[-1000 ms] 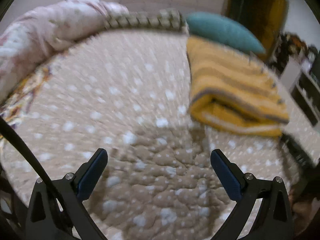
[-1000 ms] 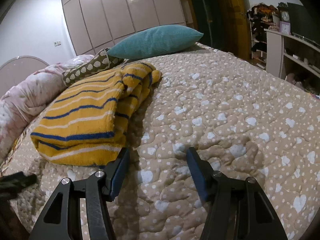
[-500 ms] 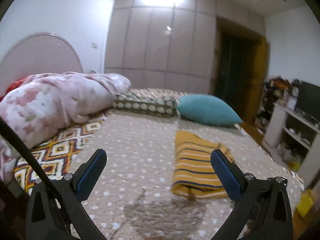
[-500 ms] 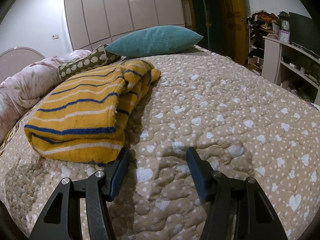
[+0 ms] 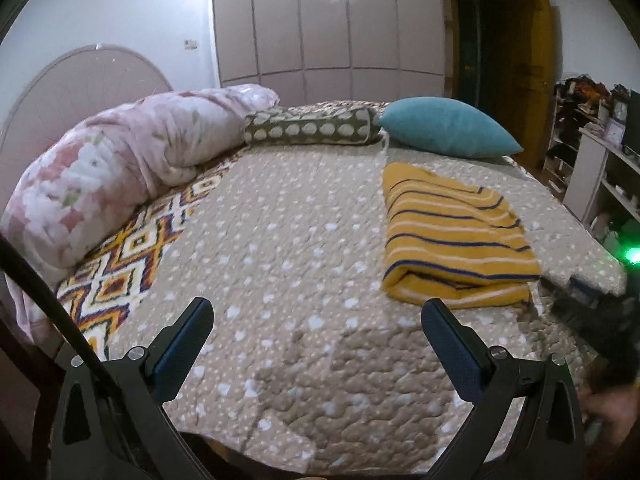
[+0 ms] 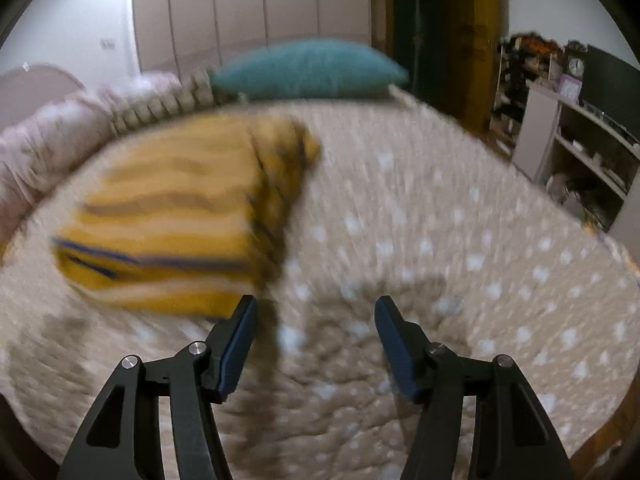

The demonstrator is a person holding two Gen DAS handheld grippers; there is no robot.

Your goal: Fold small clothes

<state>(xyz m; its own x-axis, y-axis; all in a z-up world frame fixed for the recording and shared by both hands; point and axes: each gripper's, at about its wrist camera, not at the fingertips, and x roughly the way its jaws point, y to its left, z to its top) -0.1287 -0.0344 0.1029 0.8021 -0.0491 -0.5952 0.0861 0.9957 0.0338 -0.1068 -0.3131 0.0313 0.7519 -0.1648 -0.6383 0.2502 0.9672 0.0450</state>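
Mustard-yellow knit garment with navy and white stripes [image 5: 452,236] lies already folded into a thick rectangle on the beige quilted bedspread with white hearts and dots [image 5: 304,248], right of the bed's middle and just in front of the teal cushion [image 5: 448,126]. Judgement: this piece looks finished, its layers stacked with the folded edge towards the near side; no other small clothes show on the spread, so either the work is done or the next item lies out of frame. Left gripper [image 5: 316,328]: jaws wide apart, nothing between them, over bare spread. Right gripper [image 6: 316,320]: jaws about half spread, empty, its left finger just beside the near corner of the garment but apparently not touching it. Hard to read: the right wrist view is smeared by motion, so stripes and fold lines blur there. In the left wrist view a dark device with a green light [image 5: 600,312] at the right edge is cut off and blurred, probably the other gripper. Pink floral duvet [image 5: 120,168] bunched far left may hide more.
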